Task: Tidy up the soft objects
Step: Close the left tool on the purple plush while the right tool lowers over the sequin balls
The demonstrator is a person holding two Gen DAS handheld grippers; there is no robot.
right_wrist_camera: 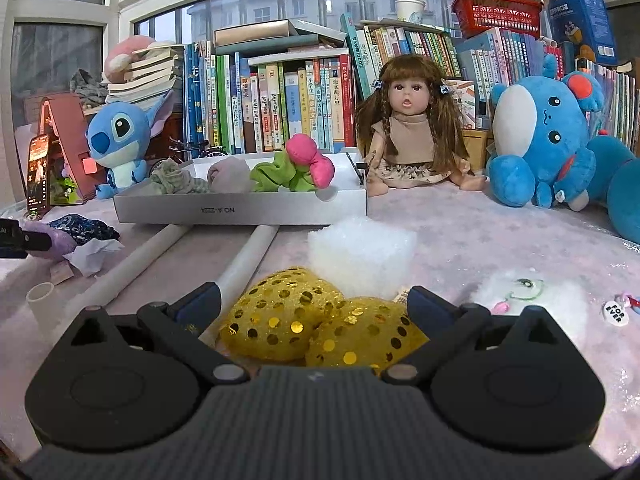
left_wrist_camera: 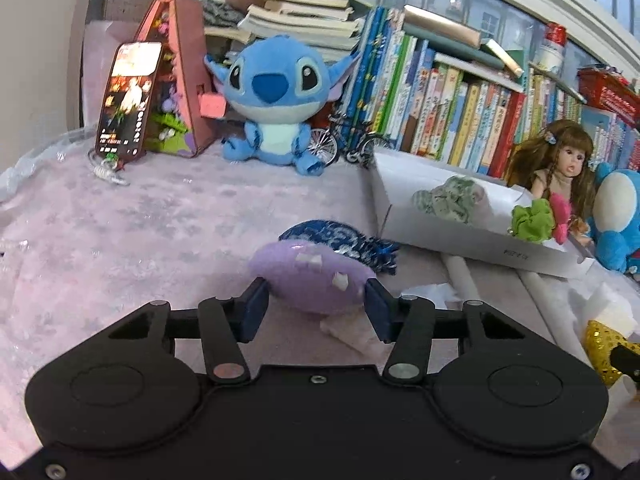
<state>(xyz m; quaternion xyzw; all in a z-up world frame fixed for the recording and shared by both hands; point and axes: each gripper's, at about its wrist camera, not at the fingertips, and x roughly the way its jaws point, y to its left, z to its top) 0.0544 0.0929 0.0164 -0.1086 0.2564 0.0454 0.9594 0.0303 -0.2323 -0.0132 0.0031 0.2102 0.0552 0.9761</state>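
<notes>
On the pink counter [left_wrist_camera: 120,240], the left gripper's [left_wrist_camera: 316,300] fingers pinched a purple plush [left_wrist_camera: 308,276]; the right gripper's [right_wrist_camera: 314,304] fingers stood spread around a gold sequined toy [right_wrist_camera: 304,320].

pale pink cloth [right_wrist_camera: 500,224] bears white box [right_wrist_camera: 240,210], two white tubes [right_wrist_camera: 248,256], foam block [right_wrist_camera: 360,256].

- A home, likely a child's room by a bay window [right_wrist_camera: 256,8].
- Children's books [right_wrist_camera: 280,108] in rows.
- A doll [right_wrist_camera: 408,128] and plush toys [left_wrist_camera: 272,100].
</notes>
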